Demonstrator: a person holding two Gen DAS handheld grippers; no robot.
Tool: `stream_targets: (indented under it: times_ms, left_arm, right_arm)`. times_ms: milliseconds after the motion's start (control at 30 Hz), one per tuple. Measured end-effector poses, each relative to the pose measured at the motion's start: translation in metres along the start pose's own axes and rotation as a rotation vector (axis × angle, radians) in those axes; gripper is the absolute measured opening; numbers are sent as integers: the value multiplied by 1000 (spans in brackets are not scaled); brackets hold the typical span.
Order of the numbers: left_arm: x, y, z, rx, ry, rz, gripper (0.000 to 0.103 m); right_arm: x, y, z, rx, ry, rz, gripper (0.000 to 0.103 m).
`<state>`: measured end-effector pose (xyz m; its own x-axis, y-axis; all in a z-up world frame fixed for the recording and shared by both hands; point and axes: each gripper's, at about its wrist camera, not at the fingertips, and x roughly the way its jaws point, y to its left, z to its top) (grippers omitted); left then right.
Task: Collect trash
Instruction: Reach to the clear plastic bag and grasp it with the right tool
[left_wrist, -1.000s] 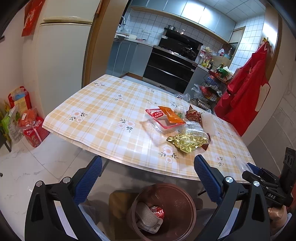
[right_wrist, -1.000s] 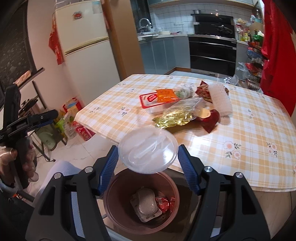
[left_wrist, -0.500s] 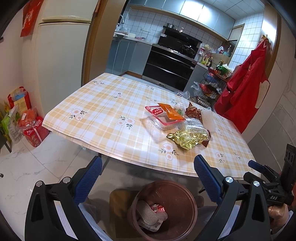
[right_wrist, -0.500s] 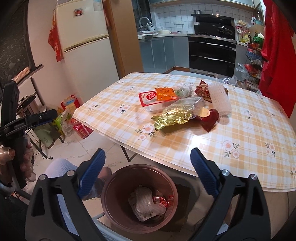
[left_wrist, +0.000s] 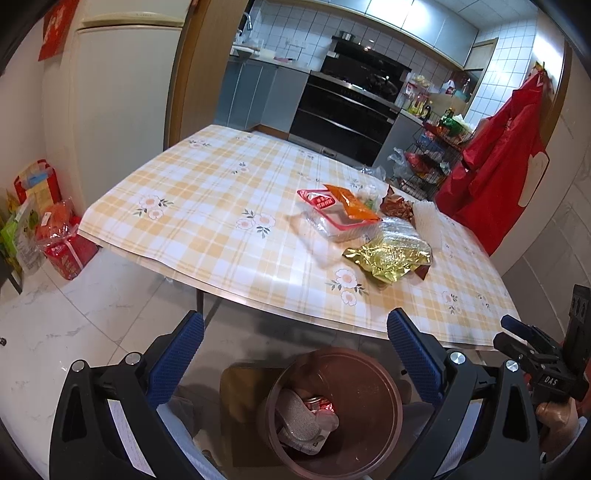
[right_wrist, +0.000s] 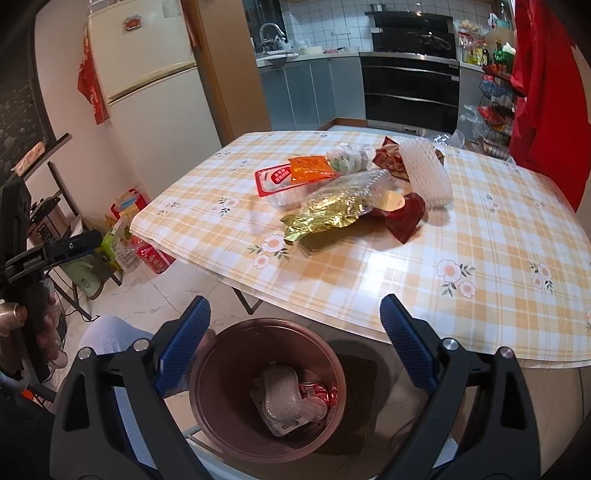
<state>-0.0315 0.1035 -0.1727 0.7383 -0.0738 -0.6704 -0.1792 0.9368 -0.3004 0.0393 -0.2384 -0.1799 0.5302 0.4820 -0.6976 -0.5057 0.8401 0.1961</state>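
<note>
1. While both grippers hover above the round brown plastic bin (right_wrist: 267, 391), the left gripper (left_wrist: 293, 350) and right gripper (right_wrist: 295, 332) hold blue-padded fingers (right_wrist: 183, 343) spread wide, empty.
2. Wrappers (gold foil bag (right_wrist: 321, 214), red-lidded tray (right_wrist: 280, 184)) lie clustered on the yellow checked tabletop (right_wrist: 480, 240).
3. Only the right view shows the white foam net (right_wrist: 424, 173) fully.

Colours at the yellow-and-white checked flowered tablecloth (right_wrist: 424, 258)

On it: crinkled gold foil bag (right_wrist: 325, 212), red-and-orange packet tray (right_wrist: 291, 177), white foam net (right_wrist: 424, 173); below its edge, round brown plastic bin (right_wrist: 221, 417).
</note>
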Motion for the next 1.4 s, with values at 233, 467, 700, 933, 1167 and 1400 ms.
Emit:
stream_targets:
  times_ms: [233, 467, 700, 933, 1167, 1400]
  left_arm:
    - [20, 2, 3, -5, 23, 0, 97]
    - [42, 1, 12, 2, 40, -5, 97]
    - [65, -1, 26, 5, 54, -16, 97]
    - [87, 0, 35, 7, 78, -21, 97]
    - [103, 2, 38, 4, 104, -36, 91]
    - [113, -13, 37, 24, 130, -96, 82]
  right_arm:
    - [14, -28, 17, 51, -14, -26, 82]
    - [36, -59, 53, 126, -46, 14, 68]
    - [103, -82, 84, 215, 3, 52, 66]
    - [159, -107, 95, 345, 54, 52, 66]
    - [186, -114, 100, 375, 101, 59, 57]
    - [163, -103, 106, 346, 36, 74, 41]
